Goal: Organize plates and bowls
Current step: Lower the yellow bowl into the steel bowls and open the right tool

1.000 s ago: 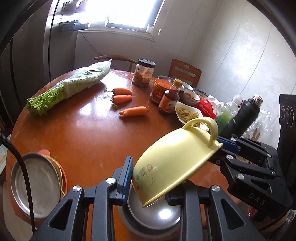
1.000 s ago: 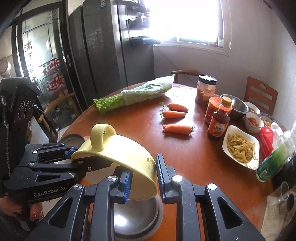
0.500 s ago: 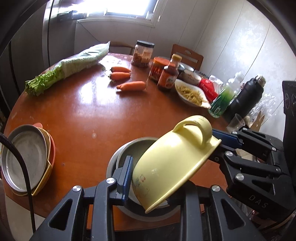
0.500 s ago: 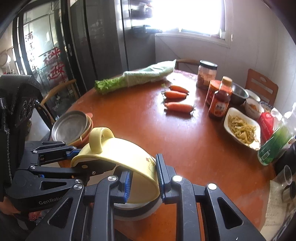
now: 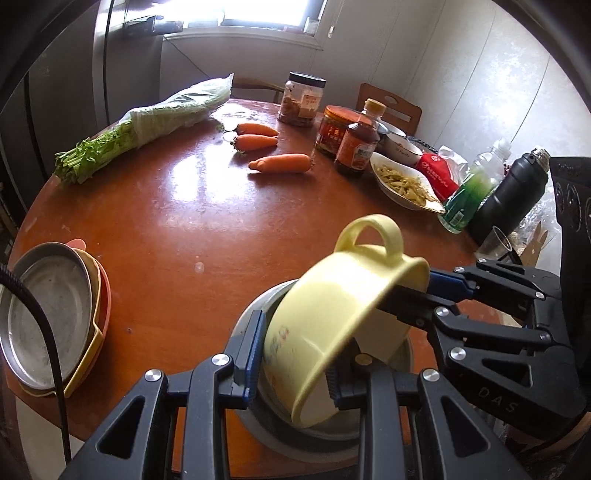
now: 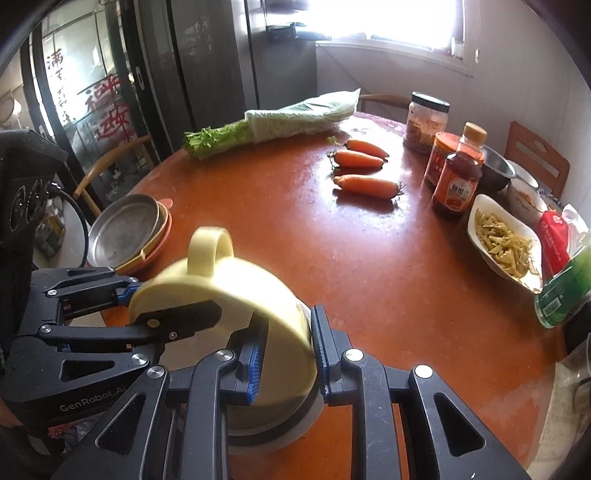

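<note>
1. I am looking into a home dining kitchen: a round wooden table (image 5: pixel 177 229) fills most of both views, with wooden chairs (image 6: pixel 537 158) pushed in around it.
2. Raw groceries lie on it: a bagged bunch of celery (image 5: pixel 147 129) and three carrots (image 6: pixel 364 184).
3. I see condiments grouped at the far side: a sauce bottle (image 6: pixel 458 181), a red-lidded jar (image 5: pixel 334 129) and a black-lidded jar (image 5: pixel 301 99), beside a white dish of food (image 6: pixel 506 240).
4. A tall dark refrigerator (image 6: pixel 210 59) stands by a bright window (image 6: pixel 388 18).
5. A glass door with red characters (image 6: pixel 103 96) is at the left of the right wrist view.
</note>
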`<state>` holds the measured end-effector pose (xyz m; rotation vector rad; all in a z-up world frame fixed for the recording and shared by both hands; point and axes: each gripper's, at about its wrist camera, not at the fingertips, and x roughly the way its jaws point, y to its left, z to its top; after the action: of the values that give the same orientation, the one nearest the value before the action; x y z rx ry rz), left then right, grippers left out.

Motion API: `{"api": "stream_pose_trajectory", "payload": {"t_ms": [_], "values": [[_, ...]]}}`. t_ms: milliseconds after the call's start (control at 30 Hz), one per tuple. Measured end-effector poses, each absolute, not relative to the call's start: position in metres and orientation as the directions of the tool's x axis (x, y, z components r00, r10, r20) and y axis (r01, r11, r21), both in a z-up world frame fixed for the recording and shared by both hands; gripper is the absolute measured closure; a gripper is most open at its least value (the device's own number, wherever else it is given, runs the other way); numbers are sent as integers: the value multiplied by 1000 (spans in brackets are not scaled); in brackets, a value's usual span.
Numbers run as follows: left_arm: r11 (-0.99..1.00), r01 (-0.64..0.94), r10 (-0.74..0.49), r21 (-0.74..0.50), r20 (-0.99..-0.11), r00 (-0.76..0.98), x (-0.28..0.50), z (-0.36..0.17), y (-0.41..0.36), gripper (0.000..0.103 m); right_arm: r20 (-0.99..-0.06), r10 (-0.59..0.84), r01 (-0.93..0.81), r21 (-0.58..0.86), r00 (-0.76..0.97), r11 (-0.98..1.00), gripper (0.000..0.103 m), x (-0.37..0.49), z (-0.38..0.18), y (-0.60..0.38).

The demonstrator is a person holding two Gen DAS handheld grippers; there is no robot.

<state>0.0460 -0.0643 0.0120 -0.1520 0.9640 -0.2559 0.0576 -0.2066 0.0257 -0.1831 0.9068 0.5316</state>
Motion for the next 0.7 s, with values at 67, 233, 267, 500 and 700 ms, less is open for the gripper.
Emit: {"api": "stream_pose_trajectory", "payload": {"t_ms": [67, 233, 267, 500, 700], "values": [[962, 141, -274, -236, -793, 544, 48, 10, -63, 73, -793, 361, -514, 72, 490, 855, 79, 60, 23, -207], [964, 143, -264, -222, -790, 553, 47, 7, -60, 73, -792, 358, -504, 74, 494, 860, 79, 60, 17, -207], [966, 144, -258, -214, -790, 556, 47, 6, -61, 73, -791, 354, -501, 70, 498, 862, 79, 60, 16, -206], [968, 163, -251, -192, -792, 557, 46, 4, -64, 73, -780, 350, -481, 73, 518, 874, 78, 60, 17, -206], [971, 164, -239, -177, -797, 554, 46, 4, -68, 70, -763, 376, -484, 95, 526, 870, 69, 58, 21, -211]]}}
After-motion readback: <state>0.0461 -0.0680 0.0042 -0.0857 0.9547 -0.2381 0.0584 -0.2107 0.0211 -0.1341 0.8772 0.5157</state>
